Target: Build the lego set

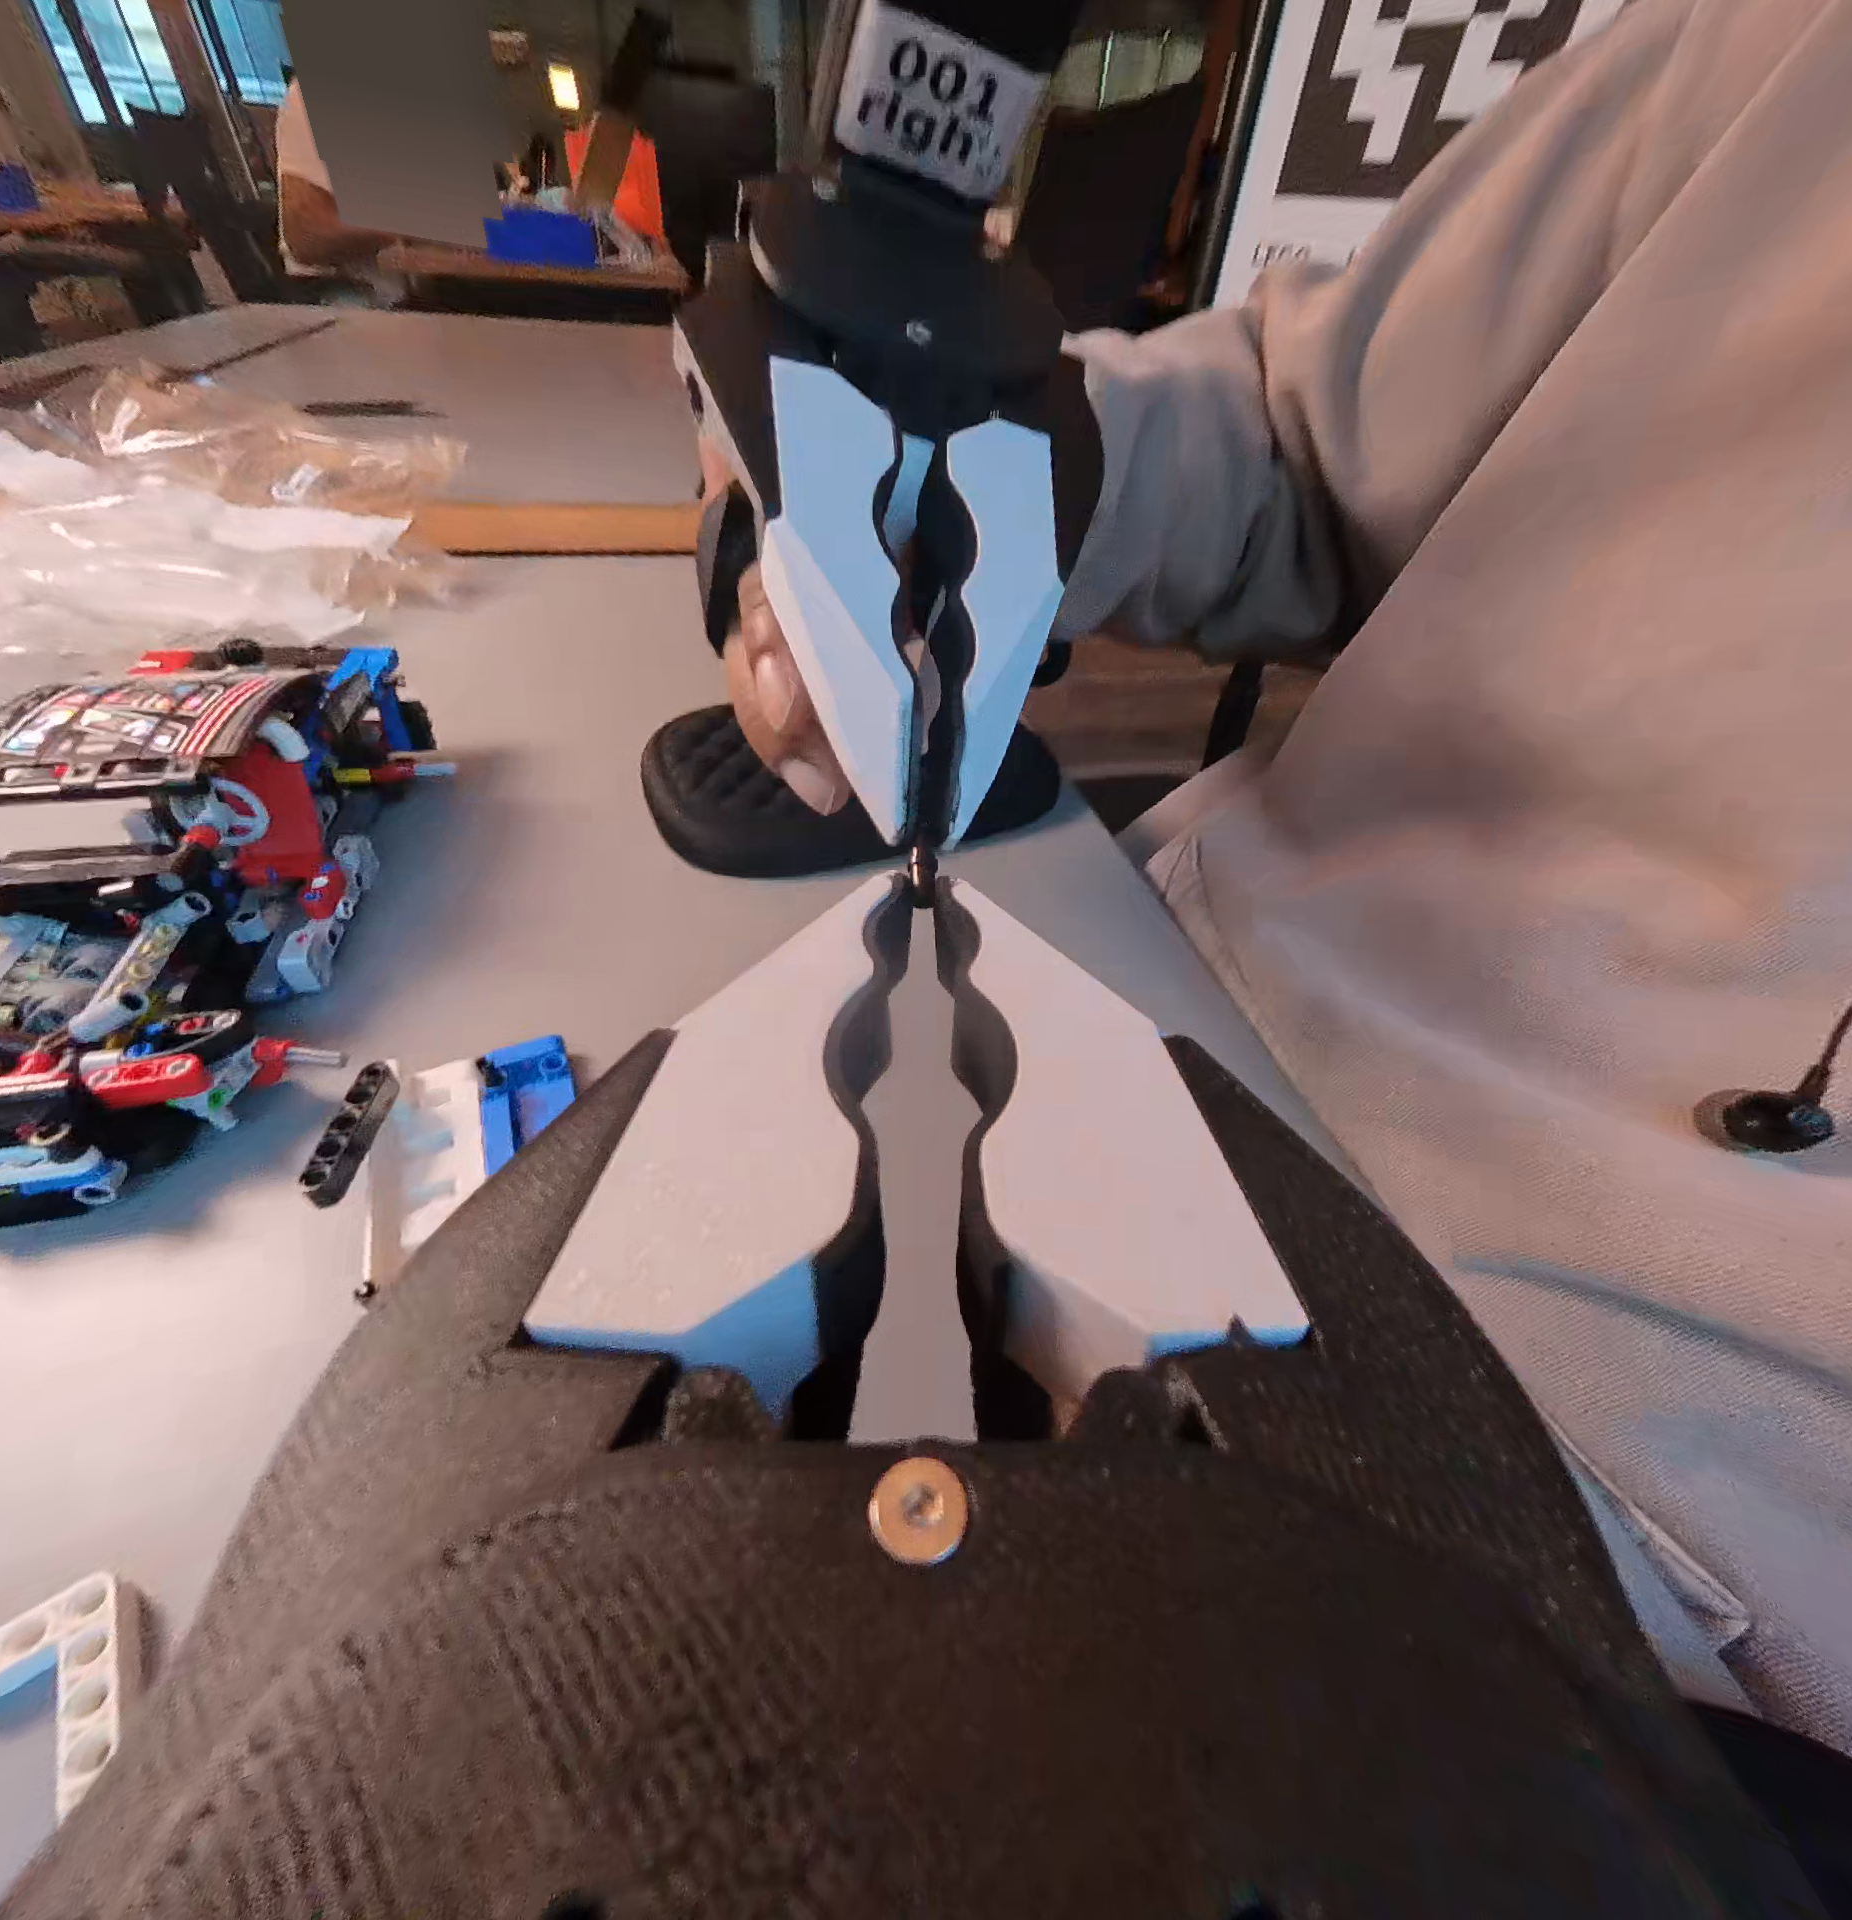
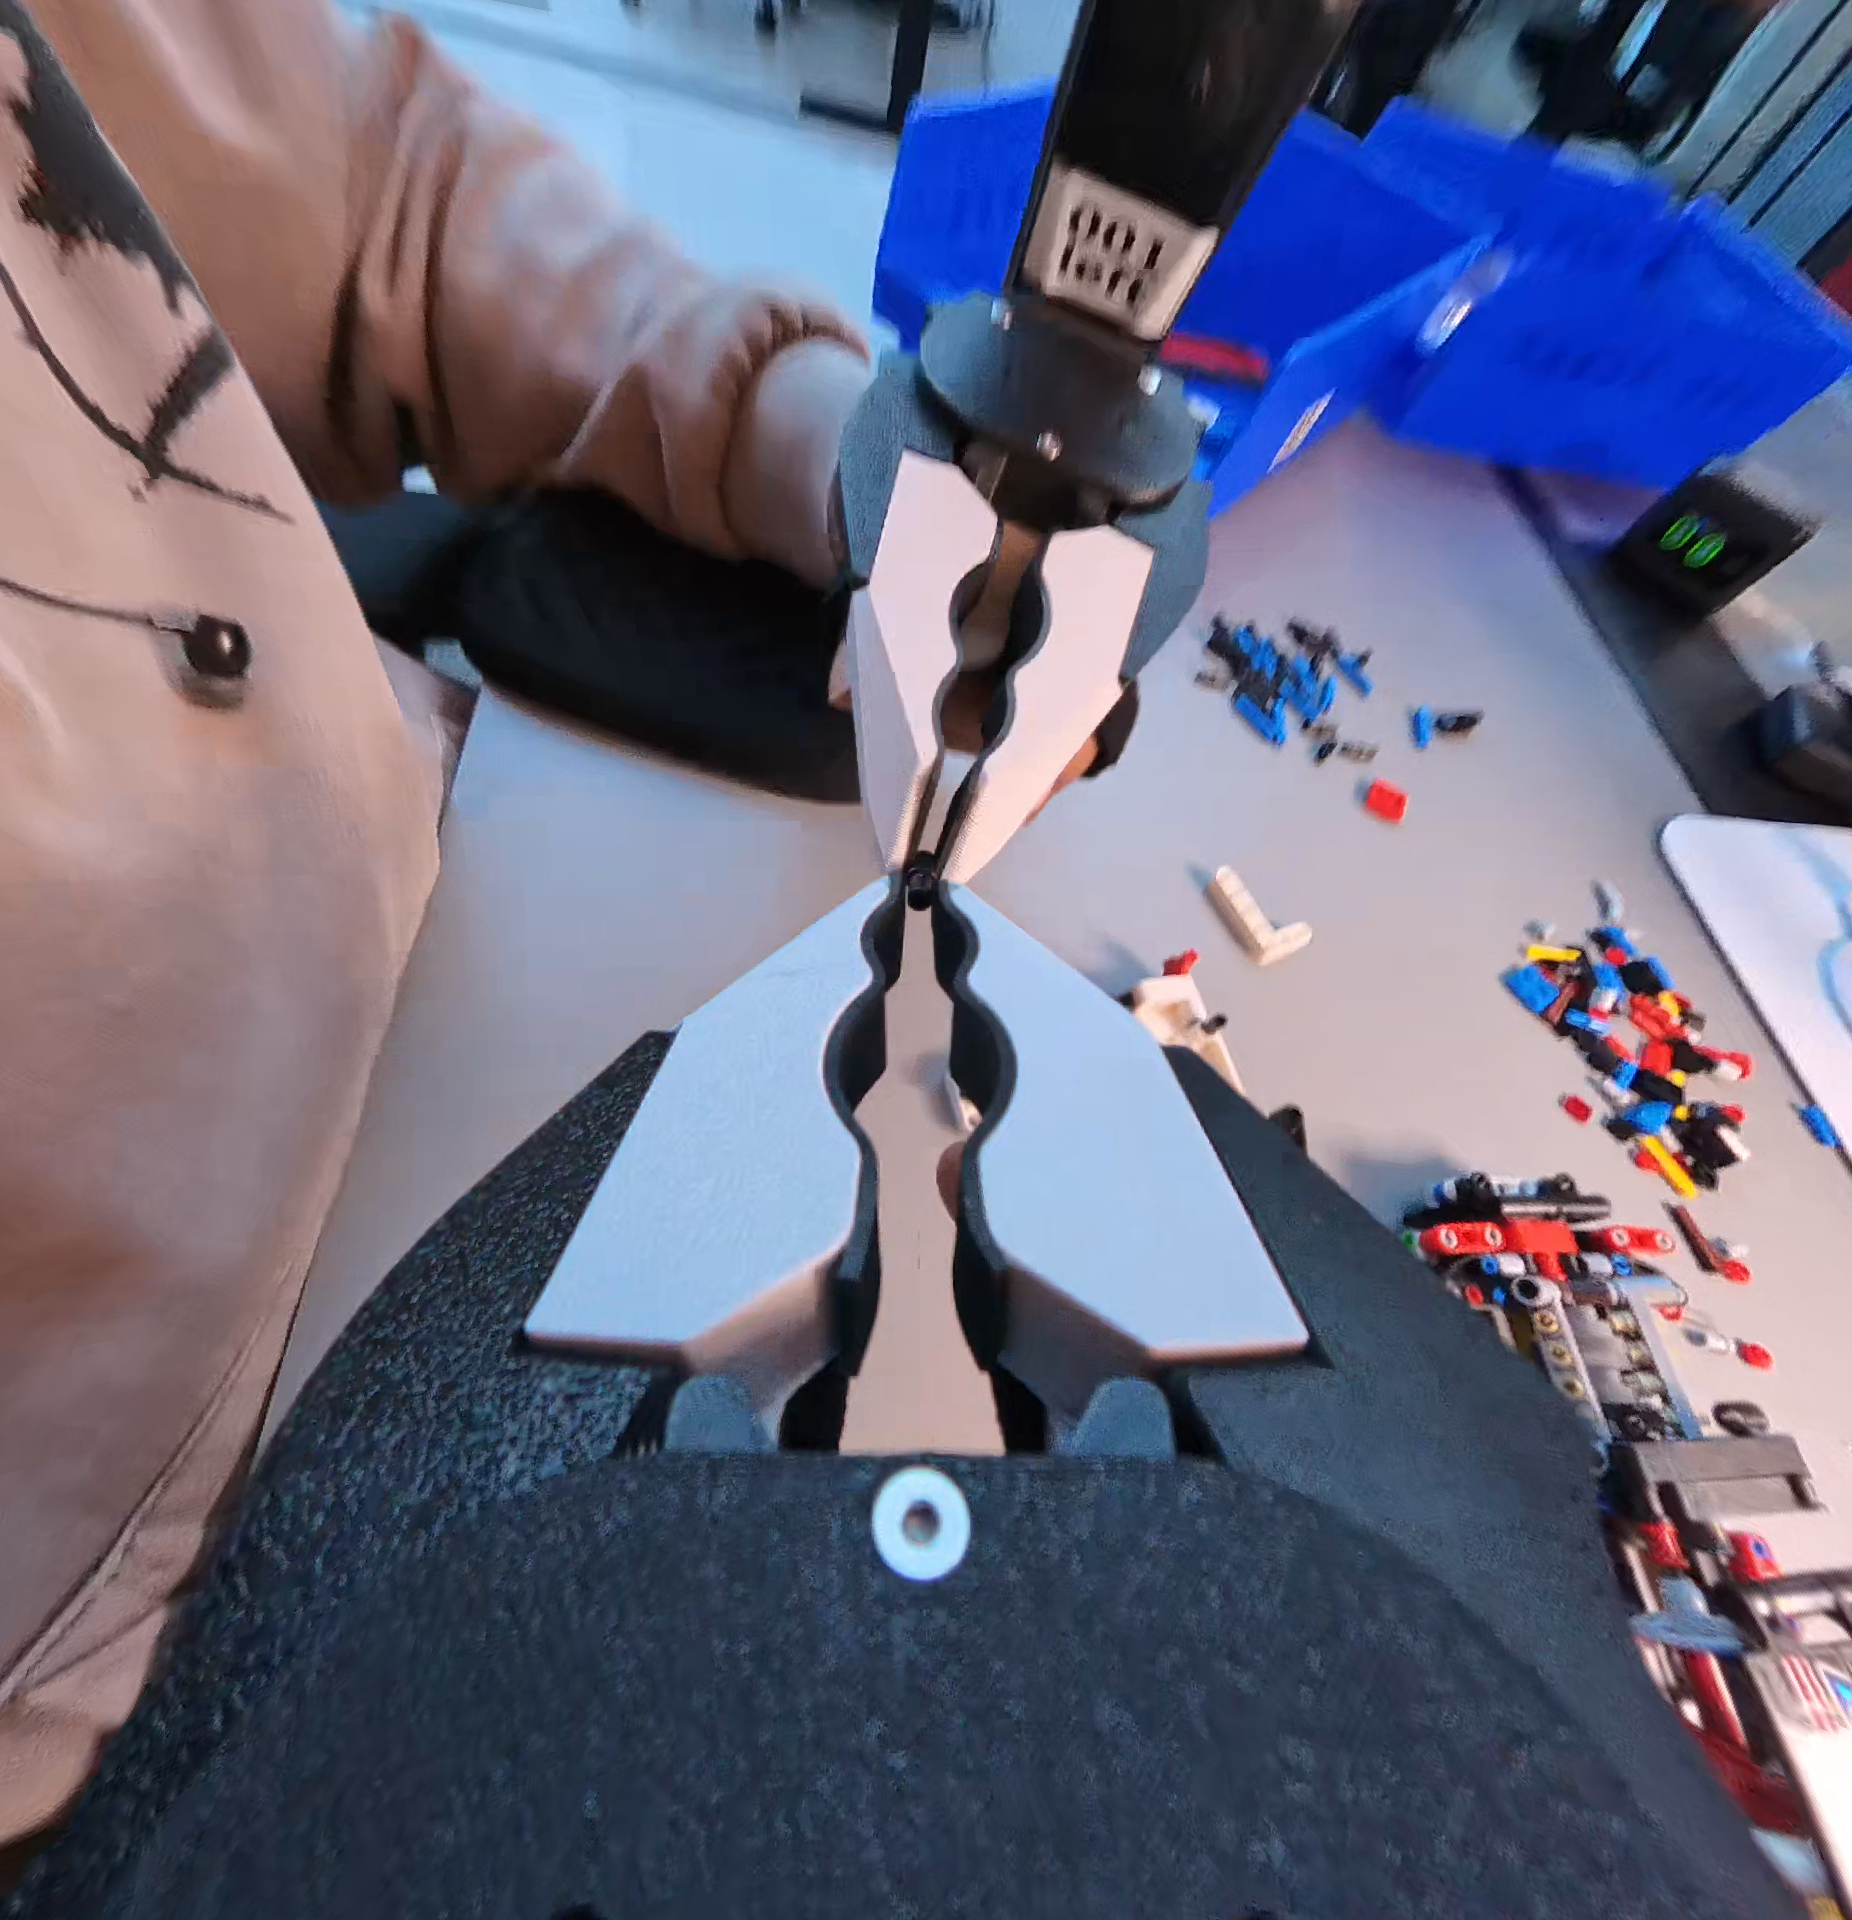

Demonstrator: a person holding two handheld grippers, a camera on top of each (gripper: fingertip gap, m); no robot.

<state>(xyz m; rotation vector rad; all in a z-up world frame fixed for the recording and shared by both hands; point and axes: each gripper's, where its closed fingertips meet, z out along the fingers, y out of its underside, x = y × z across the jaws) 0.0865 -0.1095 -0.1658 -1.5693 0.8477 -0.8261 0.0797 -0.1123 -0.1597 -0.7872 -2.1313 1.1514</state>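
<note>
A small black pin (image 1: 922, 864) is held in the air between the two grippers, which meet tip to tip over the table's near edge. My left gripper (image 1: 920, 896) is shut on its near end. My right gripper (image 1: 924, 831) comes down from above, shut on the other end. In the right wrist view the same pin (image 2: 920, 878) sits between my right gripper (image 2: 917, 902) and the left gripper (image 2: 927, 854). The part-built lego car (image 1: 174, 883) lies on the grey table at the left; it also shows in the right wrist view (image 2: 1628, 1351).
A black beam (image 1: 348, 1135), a white piece (image 1: 428, 1143), a blue piece (image 1: 522, 1091) and a white L beam (image 1: 60, 1662) lie near the car. Clear plastic bags (image 1: 174, 520) lie behind. A pile of loose pieces (image 2: 1649, 1049), a white L beam (image 2: 1254, 920) and blue bins (image 2: 1524, 312) show. The person's torso is close. My left and right fingertips are right by each other. Left tips and right tips are each some 20 cm from the part-built lego car (image 1: 174, 883). It turns up in the right wrist view (image 2: 1620, 1452) as well.
</note>
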